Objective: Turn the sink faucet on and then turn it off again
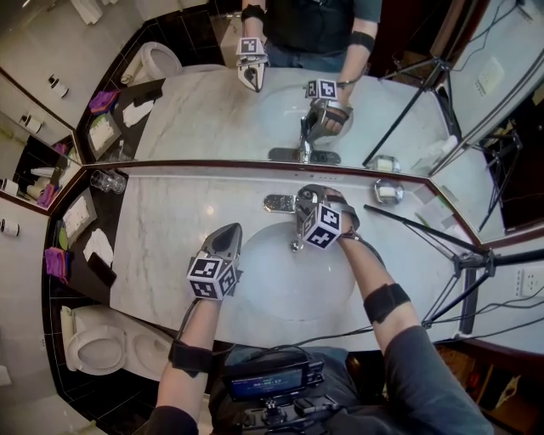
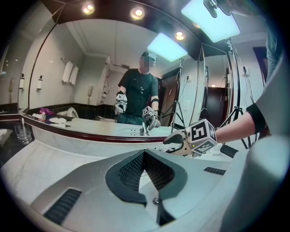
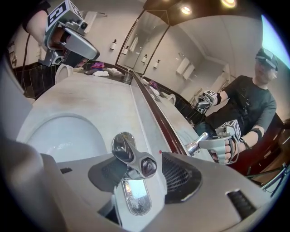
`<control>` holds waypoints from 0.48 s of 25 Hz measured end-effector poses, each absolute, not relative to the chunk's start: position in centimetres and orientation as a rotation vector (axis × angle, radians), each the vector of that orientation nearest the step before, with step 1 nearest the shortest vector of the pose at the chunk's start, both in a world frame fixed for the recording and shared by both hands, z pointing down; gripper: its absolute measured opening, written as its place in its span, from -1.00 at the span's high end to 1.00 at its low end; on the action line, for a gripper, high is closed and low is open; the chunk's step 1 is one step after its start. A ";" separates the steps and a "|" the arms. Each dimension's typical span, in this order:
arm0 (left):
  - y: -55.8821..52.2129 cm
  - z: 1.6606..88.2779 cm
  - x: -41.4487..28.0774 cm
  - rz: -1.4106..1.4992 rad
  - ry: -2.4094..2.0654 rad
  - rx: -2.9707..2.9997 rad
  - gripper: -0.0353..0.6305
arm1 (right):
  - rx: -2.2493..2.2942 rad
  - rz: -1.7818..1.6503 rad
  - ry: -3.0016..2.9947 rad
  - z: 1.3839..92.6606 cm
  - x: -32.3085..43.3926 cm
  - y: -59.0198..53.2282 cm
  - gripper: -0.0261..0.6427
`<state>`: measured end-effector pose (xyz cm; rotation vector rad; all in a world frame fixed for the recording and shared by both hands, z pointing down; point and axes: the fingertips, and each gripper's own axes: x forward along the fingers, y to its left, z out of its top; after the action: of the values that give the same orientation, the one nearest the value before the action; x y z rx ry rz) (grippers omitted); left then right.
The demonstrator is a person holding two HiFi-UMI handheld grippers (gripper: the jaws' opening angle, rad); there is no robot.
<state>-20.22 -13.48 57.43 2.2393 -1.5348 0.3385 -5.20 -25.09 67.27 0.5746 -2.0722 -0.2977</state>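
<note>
Lever (image 3: 131, 156) lies lengthwise between the right gripper's (image 1: 309, 196) spread jaws atop the faucet (image 1: 280, 203), while the left gripper (image 1: 231, 234), pressed shut and empty, idles left of the faucet.

Grey hand-held grippers (image 1: 229, 231) (image 1: 308, 200), black-white marker cubes (image 1: 212, 278), black forearm bands (image 1: 387, 302).

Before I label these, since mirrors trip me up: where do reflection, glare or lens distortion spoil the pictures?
Head view: sharp, evenly lit, but the mirror doubles the faucet. Left gripper view: fisheye bends the counter; ceiling lights flare. Right gripper view: chrome faucet handle glints; corners go dark.
</note>
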 end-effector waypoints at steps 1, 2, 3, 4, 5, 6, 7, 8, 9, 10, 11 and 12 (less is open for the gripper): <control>-13.5 57.4 -20.1 0.335 -1.534 2.240 0.89 | 0.573 -0.297 -2.074 67.1 -5.0 -24.8 0.11; -13.5 57.3 -20.1 0.332 -1.533 2.242 0.89 | 0.573 -0.295 -2.077 66.9 -4.8 -24.5 0.11; -13.5 57.2 -20.0 0.331 -1.532 2.245 0.89 | 0.575 -0.291 -2.082 66.6 -4.6 -24.2 0.11; -13.5 57.1 -19.9 0.330 -1.532 2.247 0.89 | 0.578 -0.283 -2.088 66.4 -4.3 -23.9 0.11; -13.4 57.0 -19.9 0.330 -1.531 2.250 0.89 | 0.582 -0.270 -2.095 66.2 -4.0 -23.6 0.11; -13.5 56.9 -19.8 0.328 -1.530 2.252 0.89 | 0.589 -0.251 -2.104 65.9 -3.7 -23.2 0.11; -13.5 56.8 -19.7 0.325 -1.528 2.256 0.89 | 0.600 -0.226 -2.115 65.6 -3.3 -22.9 0.11; -13.6 56.7 -19.6 0.321 -1.526 2.260 0.89 | 0.615 -0.198 -2.130 65.2 -2.9 -22.6 0.11; -13.6 56.5 -19.5 0.318 -1.524 2.266 0.89 | 0.634 -0.171 -2.147 64.8 -2.5 -22.4 0.14; -13.6 56.4 -19.3 0.317 -1.522 2.271 0.89 | 0.656 -0.146 -2.165 64.3 -2.1 -22.1 0.20; -13.6 56.2 -19.2 0.315 -1.520 2.276 0.89 | 0.680 -0.124 -2.183 63.7 -1.7 -21.8 0.27; -13.6 56.1 -19.0 0.314 -1.517 2.282 0.89 | 0.707 -0.100 -2.201 63.2 -1.2 -21.5 0.31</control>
<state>-19.00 -13.56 56.07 2.2817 -1.5172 0.3144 -1.23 -21.55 63.20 0.7066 -2.2010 -0.1001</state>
